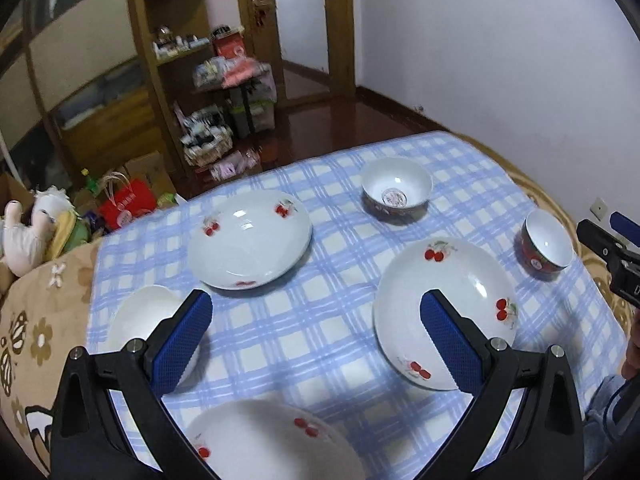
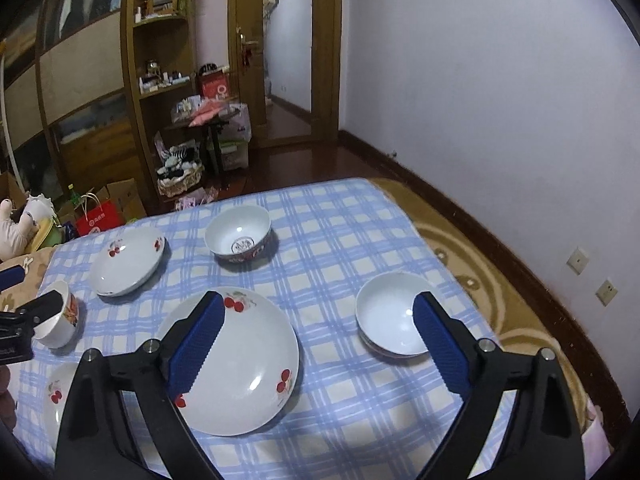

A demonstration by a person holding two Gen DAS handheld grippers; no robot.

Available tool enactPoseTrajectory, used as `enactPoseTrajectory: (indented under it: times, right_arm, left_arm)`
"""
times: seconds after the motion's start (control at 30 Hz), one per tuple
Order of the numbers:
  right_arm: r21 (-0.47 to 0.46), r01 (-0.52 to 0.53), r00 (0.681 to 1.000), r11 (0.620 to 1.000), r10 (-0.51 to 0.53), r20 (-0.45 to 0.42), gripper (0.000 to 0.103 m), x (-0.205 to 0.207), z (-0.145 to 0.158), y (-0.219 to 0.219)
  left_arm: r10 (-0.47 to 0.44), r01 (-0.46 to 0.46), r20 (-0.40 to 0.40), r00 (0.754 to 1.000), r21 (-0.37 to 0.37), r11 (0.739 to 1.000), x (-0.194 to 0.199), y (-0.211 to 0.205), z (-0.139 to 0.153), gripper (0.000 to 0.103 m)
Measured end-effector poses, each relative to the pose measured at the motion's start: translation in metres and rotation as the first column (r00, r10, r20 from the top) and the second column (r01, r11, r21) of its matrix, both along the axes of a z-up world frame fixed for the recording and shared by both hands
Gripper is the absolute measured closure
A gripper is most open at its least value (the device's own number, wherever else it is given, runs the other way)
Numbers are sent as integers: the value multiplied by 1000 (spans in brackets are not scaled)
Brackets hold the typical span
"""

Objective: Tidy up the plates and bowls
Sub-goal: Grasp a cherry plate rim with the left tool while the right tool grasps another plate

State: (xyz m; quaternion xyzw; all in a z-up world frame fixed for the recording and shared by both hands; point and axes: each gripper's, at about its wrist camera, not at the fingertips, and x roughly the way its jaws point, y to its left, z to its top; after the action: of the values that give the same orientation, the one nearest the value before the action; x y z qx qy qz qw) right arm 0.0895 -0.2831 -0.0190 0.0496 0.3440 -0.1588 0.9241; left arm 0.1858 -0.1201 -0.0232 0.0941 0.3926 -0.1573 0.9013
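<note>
Three white cherry-print plates lie on the blue checked cloth: a far-left one [image 1: 250, 238] [image 2: 127, 260], a middle one [image 1: 446, 308] [image 2: 236, 360], and a near one [image 1: 272, 444] [image 2: 56, 396]. A dark-sided bowl [image 1: 396, 194] [image 2: 239, 236] stands at the back. A red-sided bowl [image 1: 546, 246] [image 2: 394, 314] stands at the right. A small white bowl [image 1: 150, 320] [image 2: 58, 314] stands at the left. My left gripper [image 1: 316, 328] is open and empty above the cloth between the plates. My right gripper [image 2: 318, 332] is open and empty, hovering between the middle plate and the red-sided bowl.
The cloth [image 1: 320, 340] covers a bed with a beige patterned blanket [image 1: 36, 320]. A white wall [image 2: 500, 100] runs along the right. Shelves, bags and boxes [image 2: 176, 152] crowd the floor beyond the far edge. A plush toy [image 1: 36, 224] lies at the left.
</note>
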Motion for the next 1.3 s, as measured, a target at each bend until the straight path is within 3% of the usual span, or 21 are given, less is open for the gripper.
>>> enactPoseTrajectory:
  times: [0.3, 0.47, 0.77, 0.93, 1.07, 1.23, 1.3]
  right_arm:
    - [5, -38, 996, 999, 38, -81, 4, 23, -33, -5]
    - [-28, -14, 994, 1000, 11, -108, 15, 32, -49, -2]
    - [50, -18, 986, 999, 26, -167, 28, 40, -72, -11]
    - [92, -52, 972, 994, 71, -222, 46, 48, -89, -12]
    - [155, -71, 958, 985, 110, -265, 63, 55, -104, -15]
    - [214, -55, 943, 975, 121, -309, 82, 61, -116, -18]
    - [241, -38, 941, 970, 116, -319, 83, 62, -119, -21]
  left_arm:
    - [-14, 20, -127, 992, 39, 999, 32, -30, -50, 1]
    - [-21, 27, -174, 985, 32, 999, 37, -36, -65, 1]
    - [-37, 52, -227, 973, 61, 997, 43, -48, -91, 3]
    - [-58, 73, -268, 962, 48, 996, 47, -55, -101, 39]
    - [-77, 85, -323, 943, 11, 996, 53, -57, -112, 52]
    - [-53, 65, -368, 928, 20, 998, 57, -60, -128, 72]
    - [-34, 39, -349, 936, 7, 999, 57, -58, -128, 75]
